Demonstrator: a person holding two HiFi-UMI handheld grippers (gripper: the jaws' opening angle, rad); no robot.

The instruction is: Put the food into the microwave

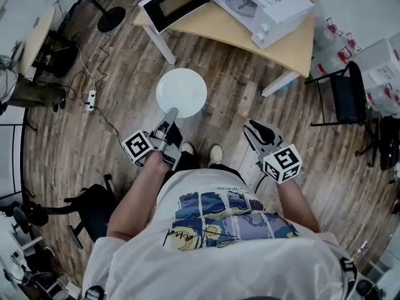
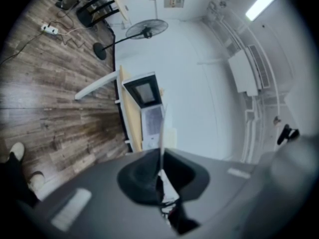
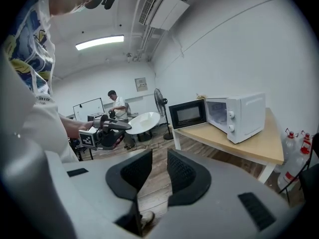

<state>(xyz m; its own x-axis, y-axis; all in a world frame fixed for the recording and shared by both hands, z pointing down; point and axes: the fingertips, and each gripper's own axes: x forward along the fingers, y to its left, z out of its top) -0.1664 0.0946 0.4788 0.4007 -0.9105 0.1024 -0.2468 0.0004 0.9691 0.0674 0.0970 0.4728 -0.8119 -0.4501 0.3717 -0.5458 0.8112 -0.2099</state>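
White plate point(image 1: 181, 92), one, round, held level face up, rim clamped by left gripper point(image 1: 169, 116), one open-doored microwave point(image 1: 269, 8), right gripper point(image 1: 255, 129) parted, empty.

Head view looks down — all share microwave point(image 1: 262, 8).

Person on inspection wore a white short-sleeved T-shirt point(image 1: 212, 274), printed across the front with blue and yellow picture panels above a line of black script. Dark trousers point(image 1: 192, 162) and pale shoes point(image 1: 215, 154) were noted. The grey handheld left gripper point(image 1: 170, 114) and grey handheld right gripper point(image 1: 255, 129) each bore a white cube with black square markers point(image 1: 139, 145). Jaw pads were black.
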